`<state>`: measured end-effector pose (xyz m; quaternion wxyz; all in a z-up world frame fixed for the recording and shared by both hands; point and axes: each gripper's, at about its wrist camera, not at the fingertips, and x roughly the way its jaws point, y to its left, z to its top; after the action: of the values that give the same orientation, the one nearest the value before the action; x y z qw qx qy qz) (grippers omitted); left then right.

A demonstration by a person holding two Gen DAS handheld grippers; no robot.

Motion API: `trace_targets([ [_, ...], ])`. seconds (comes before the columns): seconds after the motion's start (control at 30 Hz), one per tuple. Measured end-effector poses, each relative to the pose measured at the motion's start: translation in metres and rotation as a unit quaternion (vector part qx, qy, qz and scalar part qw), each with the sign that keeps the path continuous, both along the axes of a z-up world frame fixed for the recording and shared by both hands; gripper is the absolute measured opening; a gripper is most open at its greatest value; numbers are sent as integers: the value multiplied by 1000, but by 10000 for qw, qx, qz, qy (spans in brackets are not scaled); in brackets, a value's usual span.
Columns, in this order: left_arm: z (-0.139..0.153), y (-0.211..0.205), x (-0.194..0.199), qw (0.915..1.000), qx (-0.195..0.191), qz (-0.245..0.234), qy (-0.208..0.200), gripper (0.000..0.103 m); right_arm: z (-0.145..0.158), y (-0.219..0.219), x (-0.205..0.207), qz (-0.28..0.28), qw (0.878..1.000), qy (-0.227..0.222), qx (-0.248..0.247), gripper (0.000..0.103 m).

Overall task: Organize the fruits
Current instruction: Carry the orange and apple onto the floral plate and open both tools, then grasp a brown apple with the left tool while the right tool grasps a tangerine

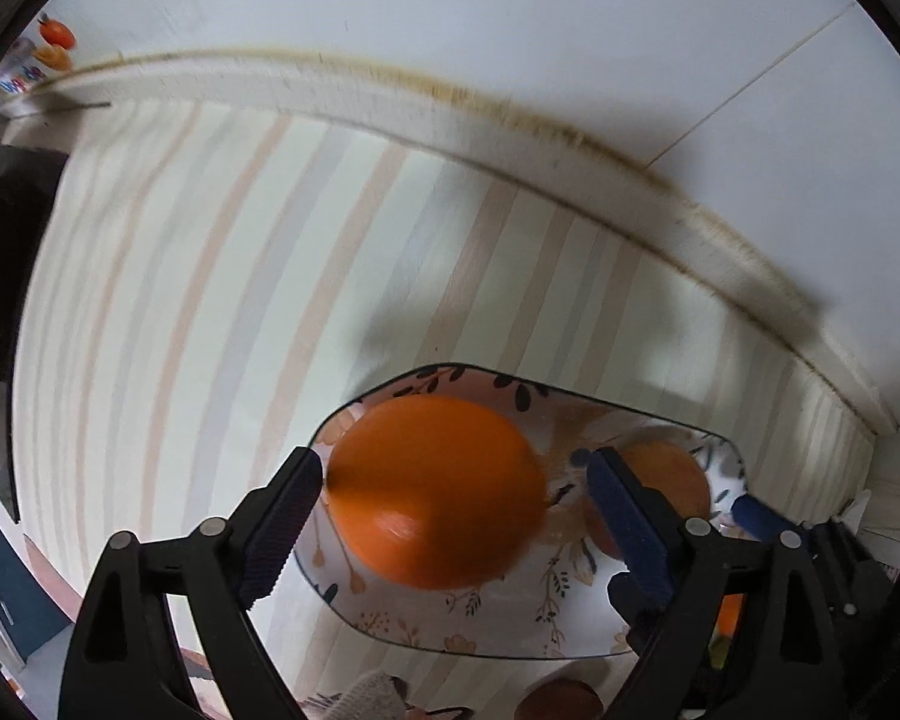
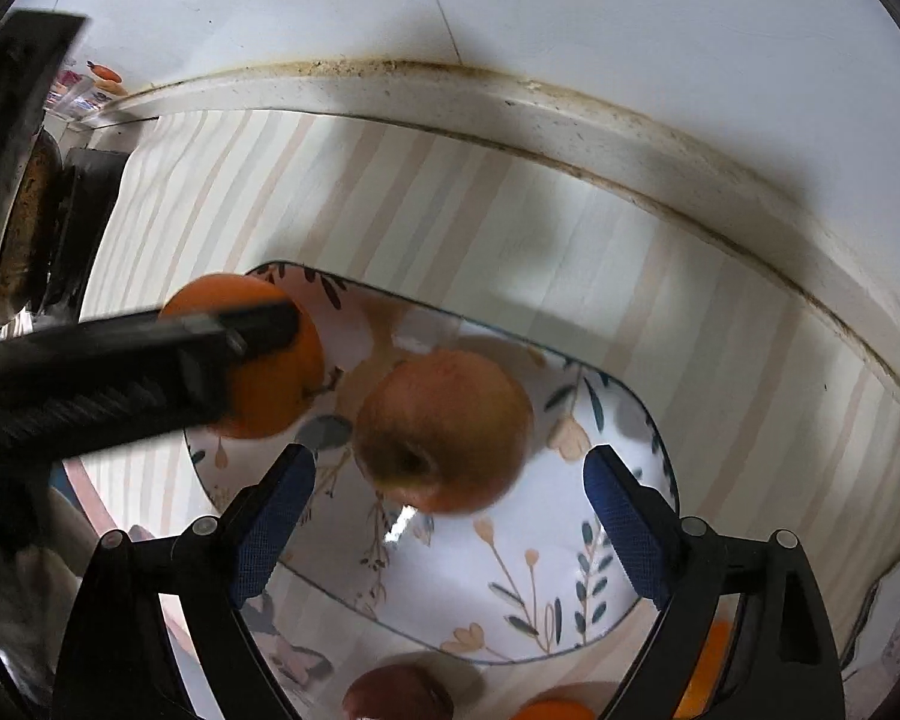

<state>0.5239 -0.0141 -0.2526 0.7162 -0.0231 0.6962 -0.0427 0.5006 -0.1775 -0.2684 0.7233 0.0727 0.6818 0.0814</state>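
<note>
Orange [image 1: 435,492], round, smooth-skinned: over the near-left part of the floral plate [image 1: 510,630], between the spread fingers of the left gripper [image 1: 453,516]; left pad touching or nearly so, right pad apart, so a grip cannot be told. Motion blur on the fruit. Apple [image 2: 444,429], reddish-brown, stem hollow upward: resting mid-plate, ahead of the right gripper [image 2: 450,510], whose jaws stand wide and hold nothing. Dark red fruit [image 2: 396,693] and another orange fruit [image 2: 549,711]: on the striped cloth [image 2: 390,192] off the plate's near edge.

Blurred orange [image 1: 435,492] over floral plate [image 2: 570,618], apple [image 2: 444,429] resting inside
</note>
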Motion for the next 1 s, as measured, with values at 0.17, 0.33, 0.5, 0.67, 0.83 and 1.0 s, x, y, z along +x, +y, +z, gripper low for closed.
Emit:
trace_targets([
  [0.17, 32, 6, -26, 9992, 126, -22, -371, 91, 25, -10, -24, -84, 9996, -267, -104, 93],
  [0.33, 68, 11, -49, 9967, 191, 46, -781, 91, 50, -11, -53, -169, 9983, -529, -180, 93],
  [0.5, 92, 17, -82, 9925, 199, 73, -1202, 91, 79, -2, -89, -217, 9960, -824, -254, 93],
  [0.67, 119, 24, -122, 9867, 233, -55, -1609, 91, 107, 15, -120, -223, 9925, -1147, -353, 93],
  [0.83, 143, 33, -158, 9817, 229, -123, -1887, 91, 140, 27, -157, -310, 9873, -1510, -378, 93],
  [1.0, 162, 45, -185, 9749, 263, -71, -2209, 91, 165, 36, -186, -390, 9811, -1846, -430, 93],
])
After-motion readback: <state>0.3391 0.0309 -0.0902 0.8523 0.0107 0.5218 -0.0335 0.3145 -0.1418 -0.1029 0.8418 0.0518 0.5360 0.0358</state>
